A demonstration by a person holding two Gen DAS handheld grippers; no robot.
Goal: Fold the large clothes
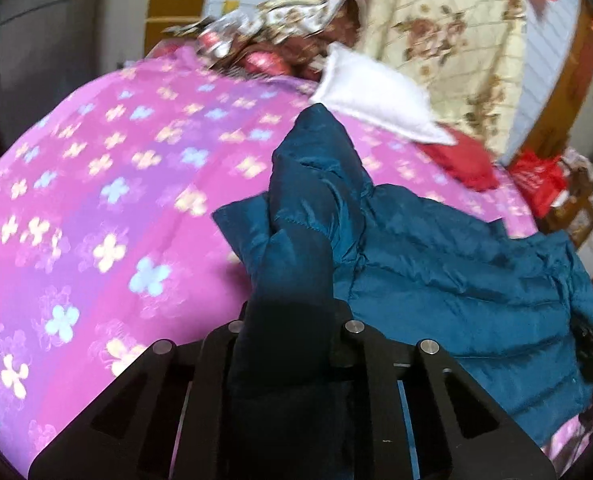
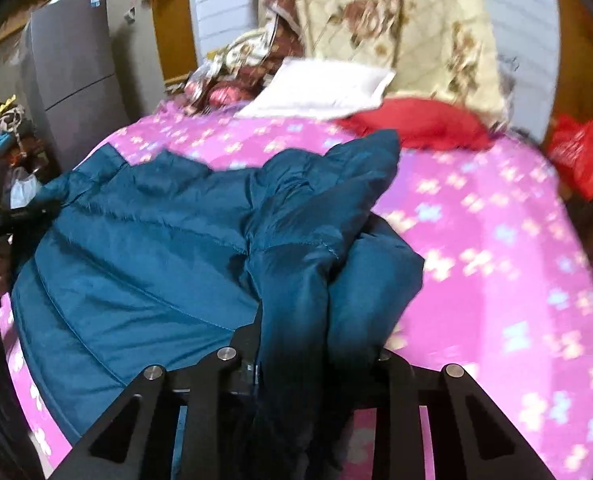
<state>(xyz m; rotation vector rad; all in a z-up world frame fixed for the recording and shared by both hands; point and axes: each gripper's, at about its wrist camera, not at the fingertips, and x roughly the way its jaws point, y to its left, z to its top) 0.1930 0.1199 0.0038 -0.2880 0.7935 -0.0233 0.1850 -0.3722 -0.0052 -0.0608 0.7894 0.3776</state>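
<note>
Left gripper (image 1: 290,320): jaws clamped on bunched jacket (image 1: 436,264) fabric. Right gripper (image 2: 316,344): jaws clamped on fold of same jacket (image 2: 144,248). One teal jacket, spread on pink bedspread (image 1: 96,200). Beyond it: one white pillow (image 1: 376,96), one red cushion (image 2: 416,122), one floral quilt (image 2: 396,28).

Pink floral bedspread (image 1: 96,200), white pillow (image 1: 376,96), red cloth (image 2: 416,124), grey fridge (image 2: 76,68).

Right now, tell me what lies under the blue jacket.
The blue jacket lies on the pink flowered bedspread, which shows all around it. Anything directly beneath the jacket is covered.
</note>
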